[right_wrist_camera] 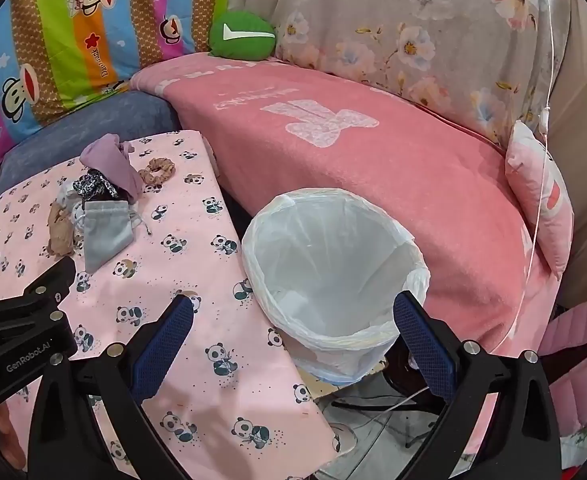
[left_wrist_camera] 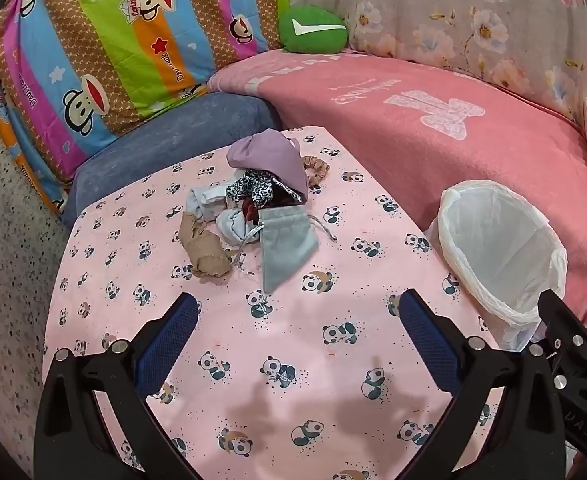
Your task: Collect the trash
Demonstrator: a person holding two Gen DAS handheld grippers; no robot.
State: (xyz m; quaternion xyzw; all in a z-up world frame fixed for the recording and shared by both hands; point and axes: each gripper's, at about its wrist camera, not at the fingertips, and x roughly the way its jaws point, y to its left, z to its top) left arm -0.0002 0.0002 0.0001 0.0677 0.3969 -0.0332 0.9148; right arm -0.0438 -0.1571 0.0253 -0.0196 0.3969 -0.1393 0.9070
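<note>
Panda-print tablecloth (left_wrist_camera: 253, 360) has the trash pile (left_wrist_camera: 253, 208) sitting at 12 o'clock from the left gripper (left_wrist_camera: 297, 340), untouched. Lined bin (right_wrist_camera: 333, 272) at its 2 o'clock looks empty, so basically nothing's collected yet. Both the left and the right gripper (right_wrist_camera: 293, 340) are spread wide, holding nothing.

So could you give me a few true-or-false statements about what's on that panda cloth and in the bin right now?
1. The bin has a white liner and nothing in it. True.
2. The left hand-held gripper is clamped on the grey drawstring pouch. False: its jaws stand open, short of the pouch.
3. The brown scrunchie lies on the panda cloth beside the purple fabric. True.
4. The green cushion sits inside the bin. False: it rests at the back, above the pink blanket.
5. The right hand-held gripper holds crumpled brown paper. False: it is open and holds nothing.
</note>
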